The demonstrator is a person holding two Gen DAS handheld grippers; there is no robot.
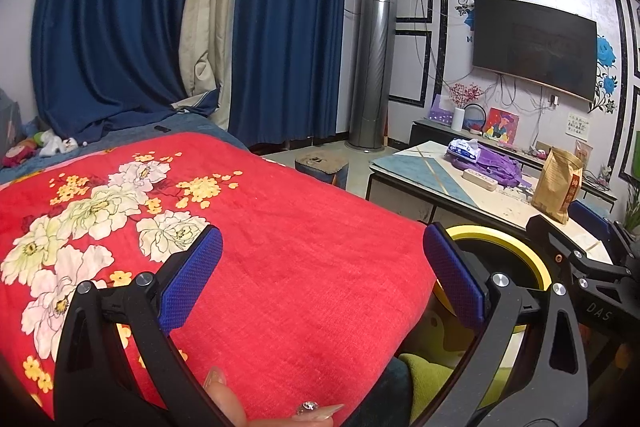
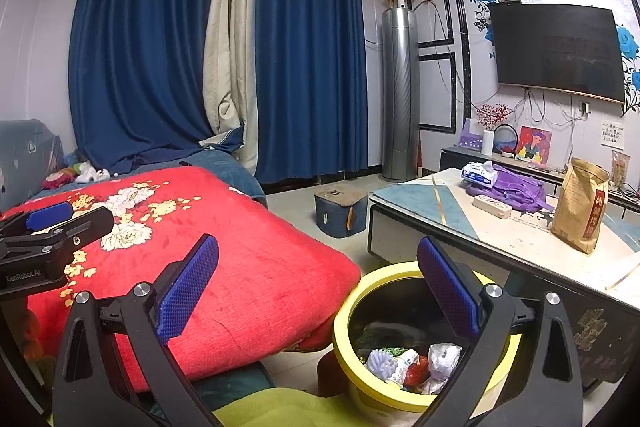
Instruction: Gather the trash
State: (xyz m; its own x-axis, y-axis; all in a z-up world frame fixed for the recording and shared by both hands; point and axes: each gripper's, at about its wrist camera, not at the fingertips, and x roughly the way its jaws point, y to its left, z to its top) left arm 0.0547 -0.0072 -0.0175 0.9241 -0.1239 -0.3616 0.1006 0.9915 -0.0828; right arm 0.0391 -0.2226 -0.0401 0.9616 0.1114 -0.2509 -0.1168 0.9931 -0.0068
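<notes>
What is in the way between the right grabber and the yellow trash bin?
Nothing visible. The right gripper is open and empty, and the yellow trash bin sits just below it on the floor, its mouth uncovered, with wrappers already inside.

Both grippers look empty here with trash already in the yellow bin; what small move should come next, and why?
Probably swing the right gripper toward the coffee table. Both it and the left gripper are open and empty, the yellow bin holds wrappers, and the red blanket shows no trash.
</notes>
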